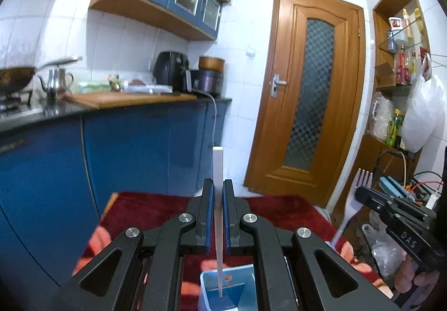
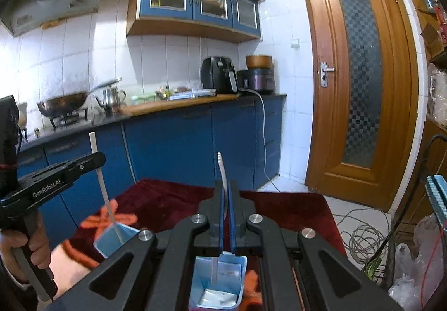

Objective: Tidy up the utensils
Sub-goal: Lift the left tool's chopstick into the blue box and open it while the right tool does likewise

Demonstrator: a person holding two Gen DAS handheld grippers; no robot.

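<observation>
Blue cabinets, white tiles, wooden door

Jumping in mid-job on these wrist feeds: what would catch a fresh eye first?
Each gripper holds a white utensil upright over a blue bin on the red cloth: the left gripper clamps a flat stick reaching into its bin, the right gripper a fork, tines up, over its bin. Behind stand blue cabinets and a wooden door.

Two hand-held grippers, the left hand-held gripper and the right hand-held gripper, two white plastic utensils, a flat stick and a fork, and two light blue containers, one at six o'clock under each.
</observation>
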